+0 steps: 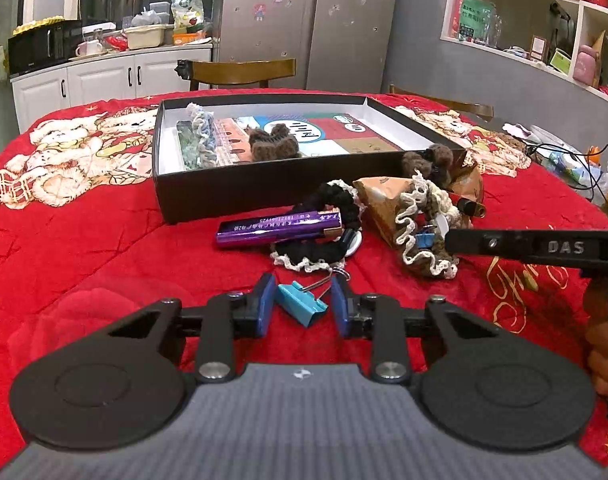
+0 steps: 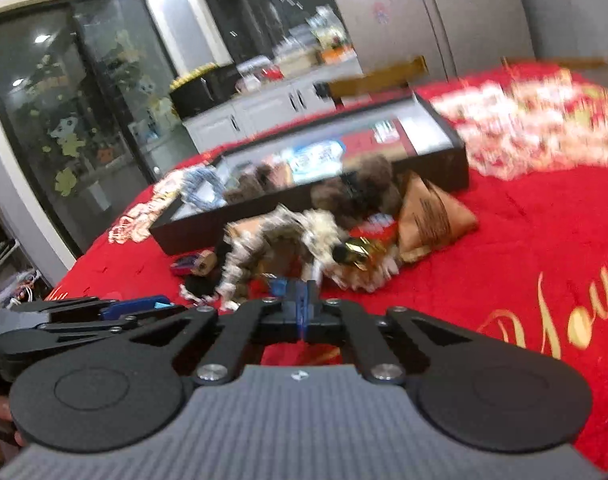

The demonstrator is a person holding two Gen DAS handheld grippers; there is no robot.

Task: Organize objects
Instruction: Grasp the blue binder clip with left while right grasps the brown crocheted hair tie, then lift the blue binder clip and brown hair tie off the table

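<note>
Step in hand: I judge this to be mid-sort. Some items already lie in the black box [image 1: 232,196]; a heap waits in front of it, and I am picking from that heap with both hands.
Next move: I would lift the blue clip [image 1: 300,307] clear, carry it over the near wall of the box and let go inside. Its wire handle lies toward the ring of a yarn piece, so I would lift slowly in case they are hooked.
Worktop: a red cloth [image 1: 104,248] with cartoon bears and gold lettering covers it; the box sits toward the far middle.
Room: a kitchen, with white cabinets [image 1: 104,80], a grey fridge [image 1: 304,20], wooden chairs beyond the worktop and open shelves to one side.
Heap: black-and-white yarn band [image 1: 343,204], brown-and-cream yarn band [image 1: 419,236], a purple pack [image 1: 280,226] and brown paper packets [image 1: 383,196], all touching or overlapping just in front of the box.
Left gripper [image 1: 302,306]: fingers part-closed around the blue clip, which lies tilted on the cloth between them; I cannot tell if both pads press it.
Right gripper [image 2: 304,300]: fingers pressed together at the near edge of the heap; the view is blurred, and I cannot tell whether they pinch anything.
</note>
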